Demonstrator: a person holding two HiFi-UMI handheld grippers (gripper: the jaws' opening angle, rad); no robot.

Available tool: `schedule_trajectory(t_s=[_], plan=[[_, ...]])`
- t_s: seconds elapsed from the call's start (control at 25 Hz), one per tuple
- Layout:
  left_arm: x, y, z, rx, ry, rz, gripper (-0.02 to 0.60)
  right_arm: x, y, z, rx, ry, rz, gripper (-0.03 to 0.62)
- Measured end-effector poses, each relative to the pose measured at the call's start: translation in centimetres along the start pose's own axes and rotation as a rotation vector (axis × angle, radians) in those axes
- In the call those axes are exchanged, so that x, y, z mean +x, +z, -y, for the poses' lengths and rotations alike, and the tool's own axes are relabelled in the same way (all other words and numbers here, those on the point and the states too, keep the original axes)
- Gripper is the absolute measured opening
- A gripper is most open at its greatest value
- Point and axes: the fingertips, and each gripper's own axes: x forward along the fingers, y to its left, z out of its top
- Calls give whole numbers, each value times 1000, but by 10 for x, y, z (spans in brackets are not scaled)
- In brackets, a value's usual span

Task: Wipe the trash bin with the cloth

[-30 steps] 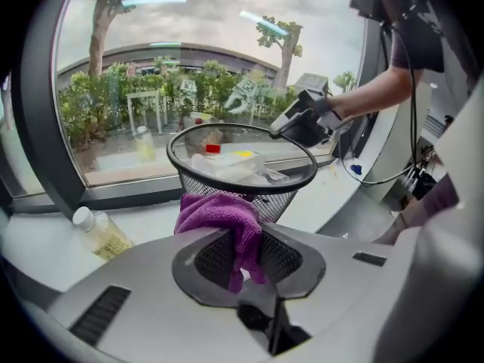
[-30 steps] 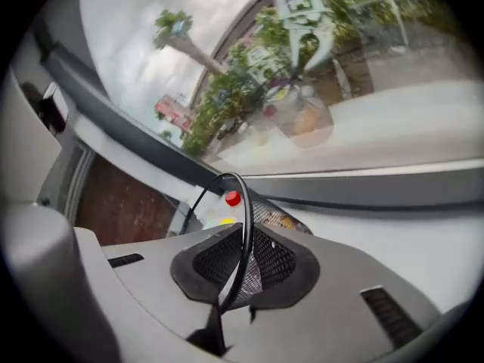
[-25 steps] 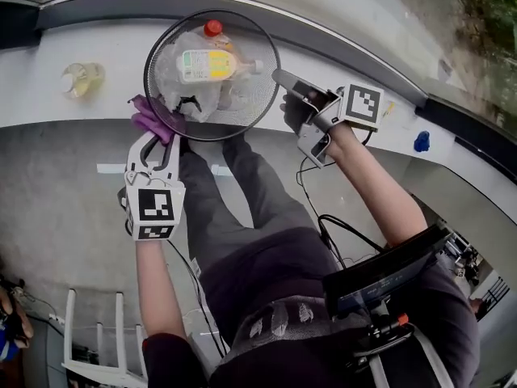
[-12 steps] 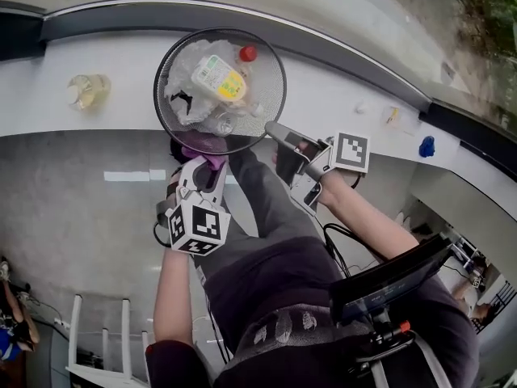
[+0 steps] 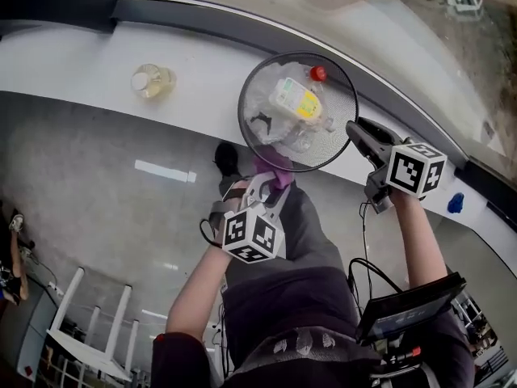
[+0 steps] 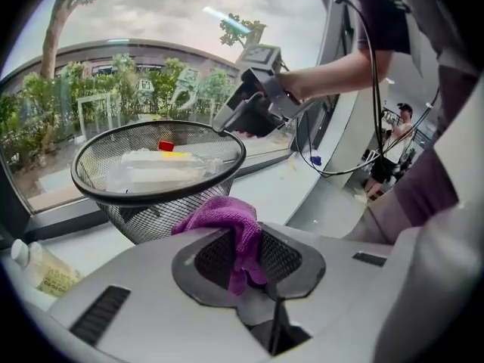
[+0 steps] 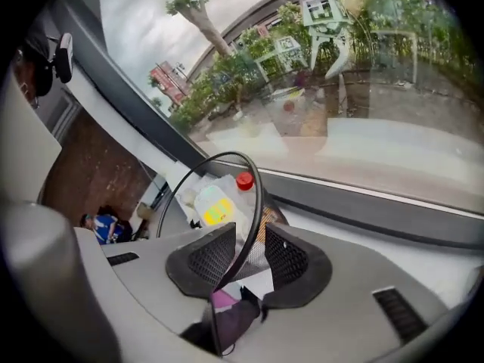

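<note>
Left gripper point(image 5: 271, 187) pinching purple cloth point(image 5: 271, 165), right gripper point(image 5: 356, 132) opening — bin rim point(image 7: 255, 181) between

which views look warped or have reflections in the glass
Head view: the ledge bows into an arc, and the window glass shows faint reflections top right. Left gripper view: black rounded corners, trash bin sharp in even daylight. Right gripper view: heavy fisheye, ghostly reflections across the glass.

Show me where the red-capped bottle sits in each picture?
Head view: red-capped bottle upper centre, inside the mesh bin.
Left gripper view: bottle left of centre, in the bin.
Right gripper view: bottle at centre, behind the rim.
Shared landmark: the bin's black rim.
</note>
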Motion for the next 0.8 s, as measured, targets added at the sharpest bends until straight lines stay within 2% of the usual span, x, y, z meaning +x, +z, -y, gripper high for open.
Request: schedule_trajectory(t_s=[0.12,0.28,0.44,0.52,0.6,0.72,0.8], plan=[[8,7,1,-3,-20,20,58,7,4,6,30,35,-18,98],[32,19,24,41,-105,31,58,16,-3,7,112,65,-15,97],[43,-8,52,129,-164,-83,58,8,-5,8,113,61,23,106],[35,-33,41,111,-128,-134,58,-2,-7,12,115,47,32,121],[17,-56,9,45,-54,-178,60,-17,-8,18,129,26,49,124],[-16,-81,-57,-25,105,-242,58,-43,-10,26,159,-10,80,124],[-33,-81,-106,-49,224,-238,58,-55,-9,27,169,-36,102,124]])
